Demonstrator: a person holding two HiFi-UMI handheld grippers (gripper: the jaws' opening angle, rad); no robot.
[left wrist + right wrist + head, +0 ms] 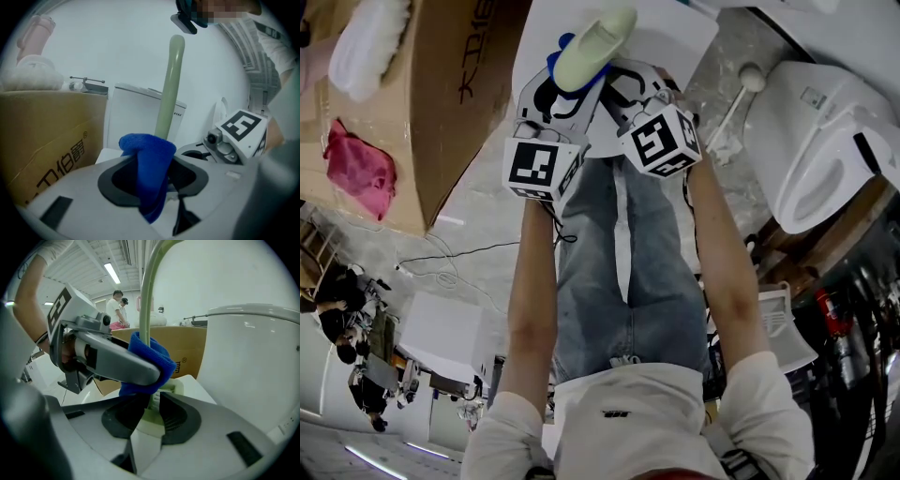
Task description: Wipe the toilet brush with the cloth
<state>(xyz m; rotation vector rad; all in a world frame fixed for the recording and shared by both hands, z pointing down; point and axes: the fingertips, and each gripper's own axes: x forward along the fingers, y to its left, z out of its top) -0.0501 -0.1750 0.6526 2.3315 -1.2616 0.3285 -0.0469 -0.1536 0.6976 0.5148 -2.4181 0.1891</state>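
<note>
Beside a white toilet, your left tool pinches the blue cloth against the upright green toilet brush to rub its handle, while your right tool sits open around its base, seemingly guarding against a tip.

White tee, blue jeans; left tongs, right tongs grey, pads seemingly ribbed.

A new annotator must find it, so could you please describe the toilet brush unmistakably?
Next to the white toilet, the left gripper and right gripper sit side by side. The toilet brush rises between them: the only pale green handle, with the blue cloth against it.
</note>
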